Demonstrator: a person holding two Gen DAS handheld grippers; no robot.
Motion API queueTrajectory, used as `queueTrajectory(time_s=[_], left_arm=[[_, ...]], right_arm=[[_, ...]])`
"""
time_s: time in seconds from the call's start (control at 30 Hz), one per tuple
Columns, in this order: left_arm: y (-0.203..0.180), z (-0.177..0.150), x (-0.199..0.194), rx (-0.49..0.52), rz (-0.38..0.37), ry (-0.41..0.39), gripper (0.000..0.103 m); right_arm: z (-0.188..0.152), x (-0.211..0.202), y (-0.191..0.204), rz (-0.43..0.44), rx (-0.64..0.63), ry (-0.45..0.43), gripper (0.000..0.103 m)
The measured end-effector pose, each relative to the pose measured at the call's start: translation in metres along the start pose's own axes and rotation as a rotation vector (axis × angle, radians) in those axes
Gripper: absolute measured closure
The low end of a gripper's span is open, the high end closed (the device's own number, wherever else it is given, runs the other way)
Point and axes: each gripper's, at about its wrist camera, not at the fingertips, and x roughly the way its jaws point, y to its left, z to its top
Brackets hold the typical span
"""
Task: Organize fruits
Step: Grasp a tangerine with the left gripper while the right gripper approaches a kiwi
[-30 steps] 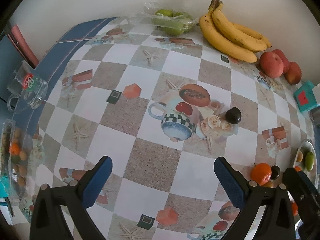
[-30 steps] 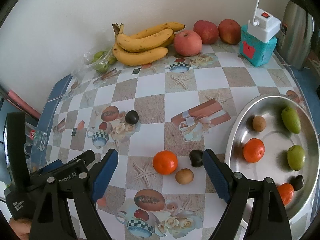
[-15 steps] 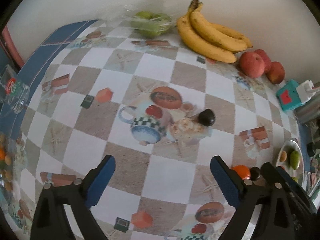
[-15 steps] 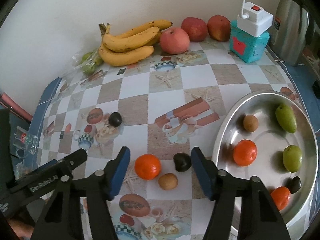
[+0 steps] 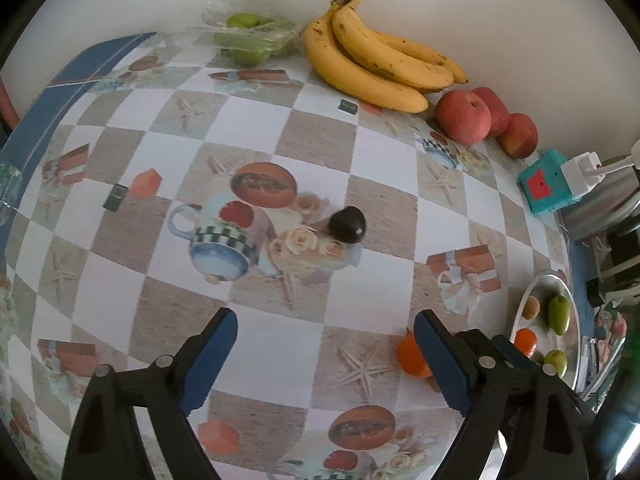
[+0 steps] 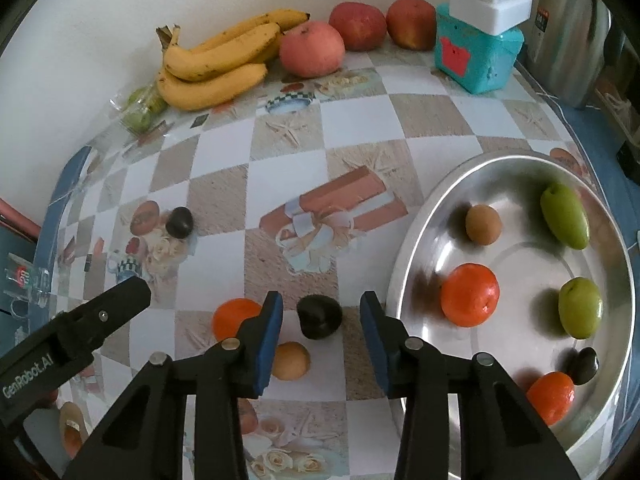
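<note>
Right wrist, glossy dark plum [image 6: 320, 316] between closing blue-padded right gripper [image 6: 320, 330]

Right gripper [image 6: 321, 322] tilted down over the checked table [image 6: 288, 184], jaws just narrowed around a dark fruit [image 6: 320, 316], pads not touching it. Orange [image 6: 234, 318] and small tan fruit [image 6: 291, 361] just beside the left pad. Metal bowl [image 6: 424, 216] by the table's right edge, holding seven fruits. Bananas [image 6: 216, 64] along the far edge.
</note>
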Motion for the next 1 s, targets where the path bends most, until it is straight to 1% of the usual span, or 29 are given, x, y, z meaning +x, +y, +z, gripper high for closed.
queueTrajectory(time_s=[0.07, 0.17, 0.23, 0.3, 0.47, 0.57, 0.6, 0.73, 0.83, 0.9, 1.0], left_arm=[[-0.001, -0.001, 0.002, -0.009, -0.017, 0.008, 0.012], [-0.003, -0.002, 0.005, -0.014, -0.018, 0.015, 0.012], [-0.005, -0.002, 0.006, -0.014, -0.022, 0.016, 0.012], [-0.008, -0.002, 0.007, -0.014, -0.031, 0.018, 0.017], [-0.015, -0.005, 0.013, -0.019, -0.064, 0.036, 0.017], [-0.017, -0.006, 0.016, -0.034, -0.088, 0.048, 0.018], [-0.018, -0.007, 0.017, -0.035, -0.092, 0.047, 0.020], [-0.021, -0.007, 0.019, -0.048, -0.110, 0.049, 0.024], [-0.022, -0.007, 0.022, -0.055, -0.113, 0.056, 0.026], [-0.023, -0.008, 0.025, -0.054, -0.117, 0.067, 0.029], [-0.031, -0.011, 0.028, -0.033, -0.121, 0.080, 0.030]], right_arm=[[0.000, 0.001, 0.001, -0.007, -0.010, -0.001, 0.065], [0.001, 0.001, 0.003, -0.025, -0.027, -0.003, 0.066], [0.001, 0.001, 0.005, -0.046, -0.041, -0.002, 0.068], [0.002, 0.003, 0.007, -0.062, -0.054, -0.001, 0.068], [0.002, 0.006, 0.011, -0.085, -0.083, 0.005, 0.068], [0.002, 0.003, 0.007, -0.083, -0.064, 0.012, 0.069], [0.002, 0.001, 0.004, -0.076, -0.057, 0.011, 0.069], [0.004, -0.012, -0.005, -0.025, -0.012, 0.004, 0.070], [0.006, -0.025, -0.009, -0.038, -0.002, -0.013, 0.070], [0.007, -0.031, -0.016, -0.036, 0.020, -0.019, 0.070], [0.008, -0.038, -0.026, -0.041, 0.053, -0.028, 0.070]])
